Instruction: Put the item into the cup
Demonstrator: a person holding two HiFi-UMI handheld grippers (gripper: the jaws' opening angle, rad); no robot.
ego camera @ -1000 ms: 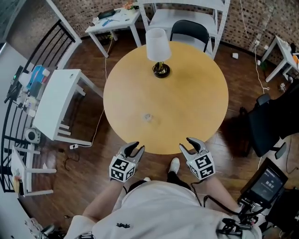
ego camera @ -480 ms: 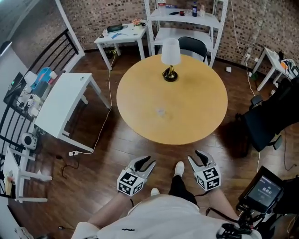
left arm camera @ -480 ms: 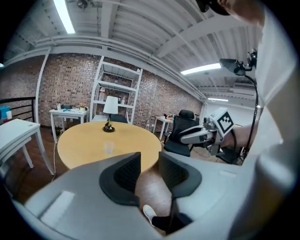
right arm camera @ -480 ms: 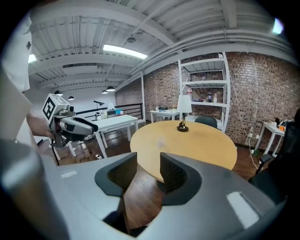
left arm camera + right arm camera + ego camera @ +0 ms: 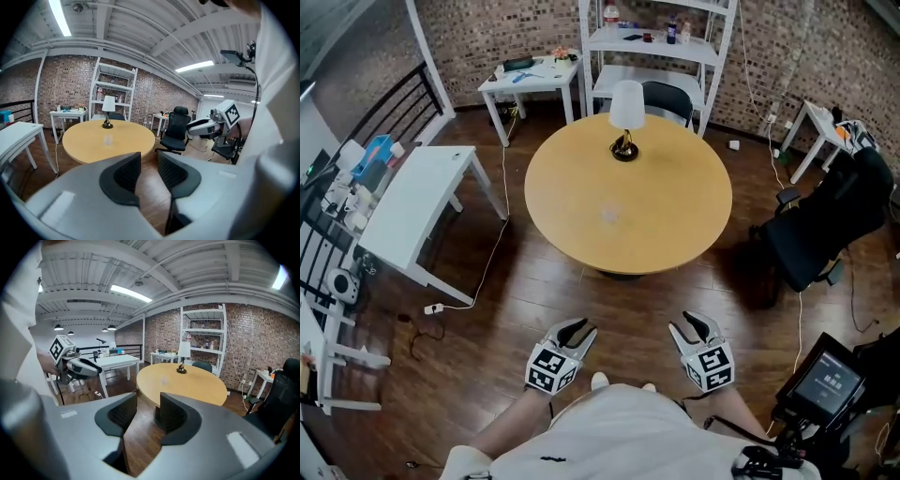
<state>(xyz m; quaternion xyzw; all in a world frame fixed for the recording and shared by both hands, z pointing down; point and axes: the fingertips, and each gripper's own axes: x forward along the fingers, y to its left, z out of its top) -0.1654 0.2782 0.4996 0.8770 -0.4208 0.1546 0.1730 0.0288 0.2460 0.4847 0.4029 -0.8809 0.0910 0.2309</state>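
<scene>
Tan table [image 5: 666, 216], white lampshade [image 5: 626, 101], red-brick wall [image 5: 487, 33], dark brown plank floor [image 5: 516, 309]

I have backed off the round yellow wooden table [image 5: 628, 202]; the left gripper [image 5: 577, 328] is closing its jaws, nothing between them.

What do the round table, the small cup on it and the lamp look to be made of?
Round table: light wood or veneer, matte; the tan top is even, without glare.
Cup: seemingly clear plastic or glass; the tabletop shows through it, too small to tell which.
Lamp: white shade, perhaps fabric, on a dark glossy base, possibly metal.
</scene>
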